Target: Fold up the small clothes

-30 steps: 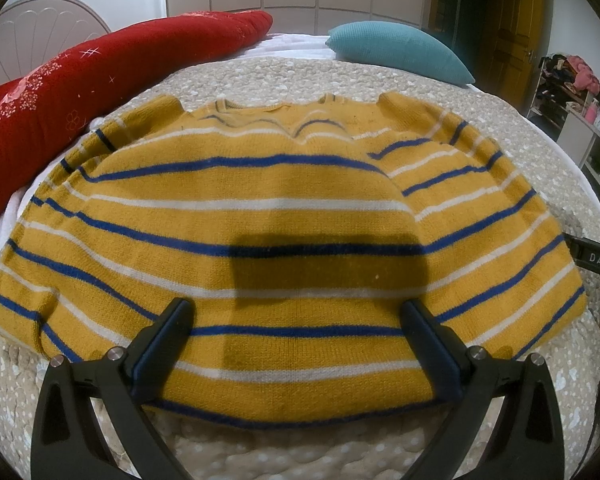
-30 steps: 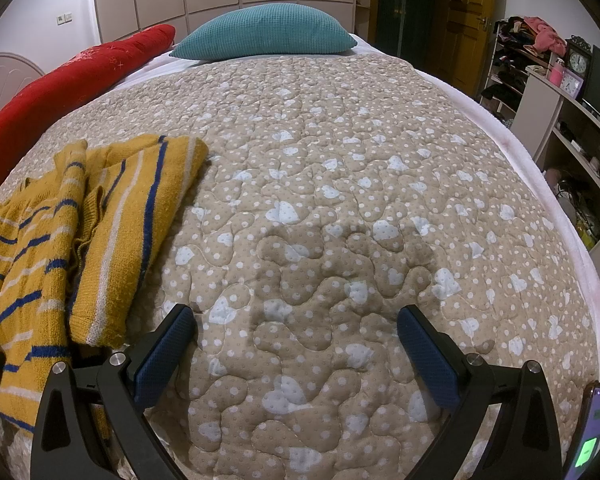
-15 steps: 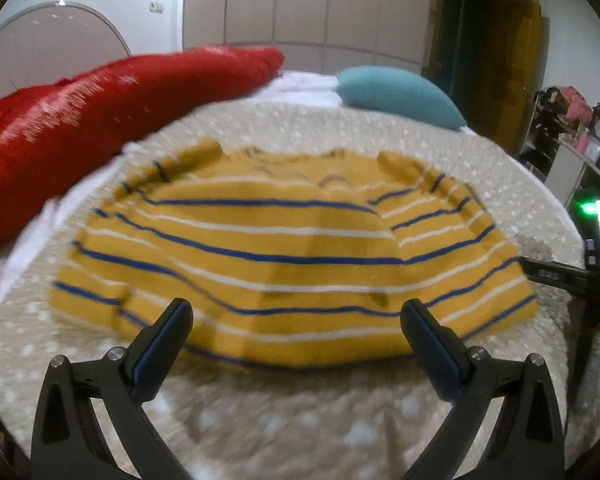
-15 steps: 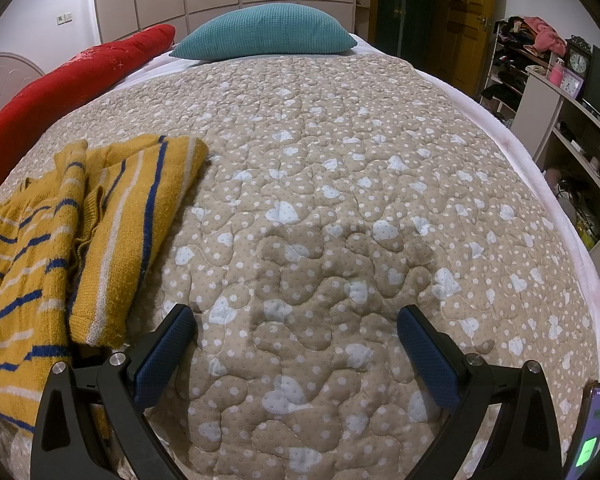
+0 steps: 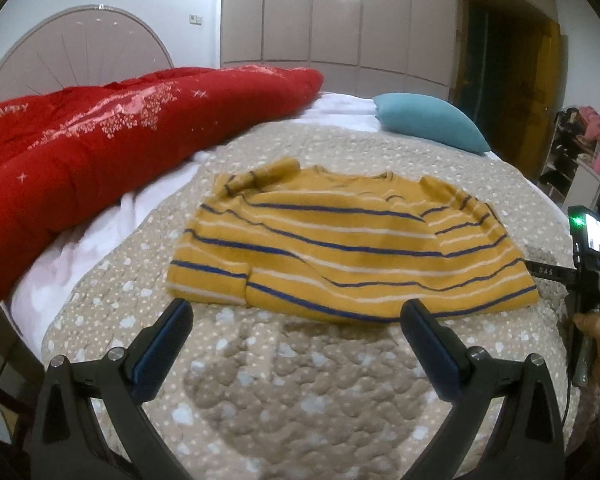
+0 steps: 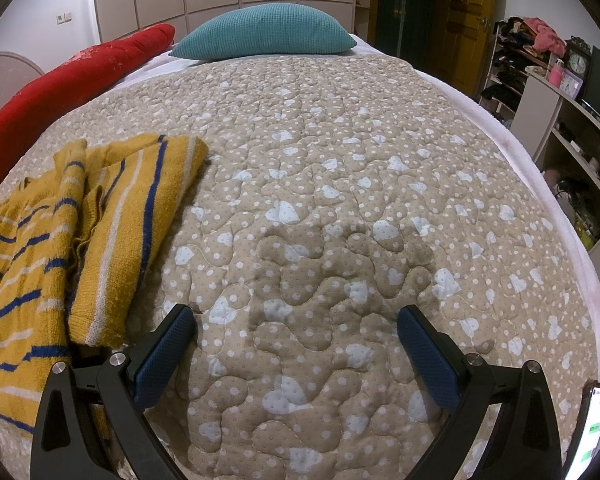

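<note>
A small mustard-yellow sweater [image 5: 340, 248] with blue and white stripes lies flat on the quilted beige bedspread [image 5: 300, 392], sleeves folded inward over the body. My left gripper [image 5: 296, 340] is open and empty, hovering over bare quilt just short of the sweater's hem. My right gripper [image 6: 294, 344] is open and empty over bare quilt, with the sweater [image 6: 60, 240] and its folded sleeve at its left. The right gripper's body [image 5: 588, 272] shows at the right edge of the left wrist view, beside the sweater's right side.
A red duvet [image 5: 100, 152] is piled along the left of the bed. A teal pillow [image 6: 264, 32] lies at the far end. Shelves with clutter [image 6: 560, 92] stand past the bed's right edge. A wide stretch of quilt [image 6: 380, 200] spreads right of the sweater.
My left gripper has pulled back and up from the sweater; its fingers were over the hem and now stand short of it. The right gripper has not moved.
</note>
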`<control>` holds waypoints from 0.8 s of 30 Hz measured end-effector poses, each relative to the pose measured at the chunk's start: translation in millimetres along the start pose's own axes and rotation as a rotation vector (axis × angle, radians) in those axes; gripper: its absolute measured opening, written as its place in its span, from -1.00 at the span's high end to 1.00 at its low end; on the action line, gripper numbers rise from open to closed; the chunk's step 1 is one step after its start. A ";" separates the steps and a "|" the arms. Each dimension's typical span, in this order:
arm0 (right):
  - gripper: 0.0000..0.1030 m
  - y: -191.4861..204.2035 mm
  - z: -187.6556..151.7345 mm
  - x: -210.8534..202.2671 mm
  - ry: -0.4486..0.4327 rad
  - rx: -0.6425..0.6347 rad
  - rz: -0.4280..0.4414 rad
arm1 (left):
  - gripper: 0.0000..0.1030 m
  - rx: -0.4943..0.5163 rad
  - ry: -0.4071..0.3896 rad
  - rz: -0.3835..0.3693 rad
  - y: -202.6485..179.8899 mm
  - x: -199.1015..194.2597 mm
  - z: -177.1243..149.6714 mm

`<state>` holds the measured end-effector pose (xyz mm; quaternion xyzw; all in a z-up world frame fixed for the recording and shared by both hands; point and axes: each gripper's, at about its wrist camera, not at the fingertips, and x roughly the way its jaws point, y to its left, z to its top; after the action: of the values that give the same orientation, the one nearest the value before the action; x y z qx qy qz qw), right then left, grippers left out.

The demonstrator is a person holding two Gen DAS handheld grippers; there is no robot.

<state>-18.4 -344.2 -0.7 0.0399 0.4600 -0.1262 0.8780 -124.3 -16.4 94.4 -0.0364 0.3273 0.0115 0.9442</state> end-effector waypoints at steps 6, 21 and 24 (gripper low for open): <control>-1.00 -4.5 5.9 3.5 0.074 0.034 0.040 | -1.00 -0.058 0.023 -0.069 42.3 41.2 51.4; -0.81 -8.4 7.1 -10.7 0.045 0.057 0.045 | 0.15 -0.142 0.323 -0.034 89.7 240.3 131.2; -0.67 -15.0 24.3 -42.5 -0.051 0.193 0.249 | 0.30 -0.088 0.315 -0.043 84.2 236.7 130.4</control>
<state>-26.0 -355.3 48.7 0.1776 0.4148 -0.0611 0.8903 138.3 77.0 44.9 -0.0861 0.4694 -0.0001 0.8788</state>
